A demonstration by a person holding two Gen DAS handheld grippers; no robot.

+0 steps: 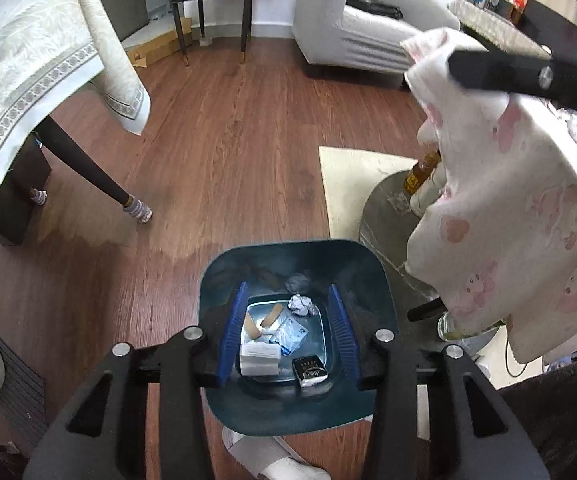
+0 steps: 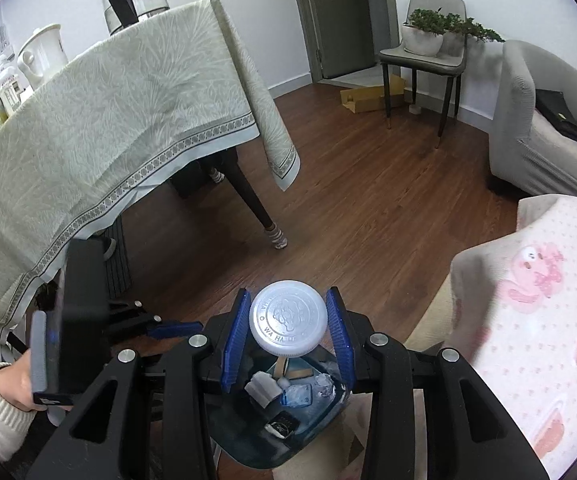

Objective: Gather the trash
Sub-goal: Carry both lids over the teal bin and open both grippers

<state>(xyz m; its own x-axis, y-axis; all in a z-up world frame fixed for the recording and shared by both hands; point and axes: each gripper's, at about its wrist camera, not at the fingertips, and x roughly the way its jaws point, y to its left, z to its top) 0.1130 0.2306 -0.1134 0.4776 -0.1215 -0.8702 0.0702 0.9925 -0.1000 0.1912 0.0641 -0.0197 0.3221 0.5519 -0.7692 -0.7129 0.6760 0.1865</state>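
Observation:
A dark teal trash bin (image 1: pixel 224 280) stands on the wood floor, straight below my left gripper (image 1: pixel 290 332), which is open and empty above it. Inside lie a crumpled paper ball (image 1: pixel 301 305), a white folded packet (image 1: pixel 260 356), a blue wrapper (image 1: pixel 290 335) and a black carton (image 1: pixel 309 371). In the right wrist view my right gripper (image 2: pixel 288 328) is shut on a white bottle cap (image 2: pixel 287 317) marked WA HA, held above the bin (image 2: pixel 328 412). The left gripper body (image 2: pixel 84 320) shows at the left.
A table with a pale green cloth (image 2: pixel 108 128) and dark leg (image 2: pixel 256 208) stands left. A grey chair (image 2: pixel 424 60), a sofa (image 2: pixel 548 128), a round grey side table (image 1: pixel 388 216) with a bottle (image 1: pixel 422 172) and a pink-patterned sleeve (image 1: pixel 508 216) are right.

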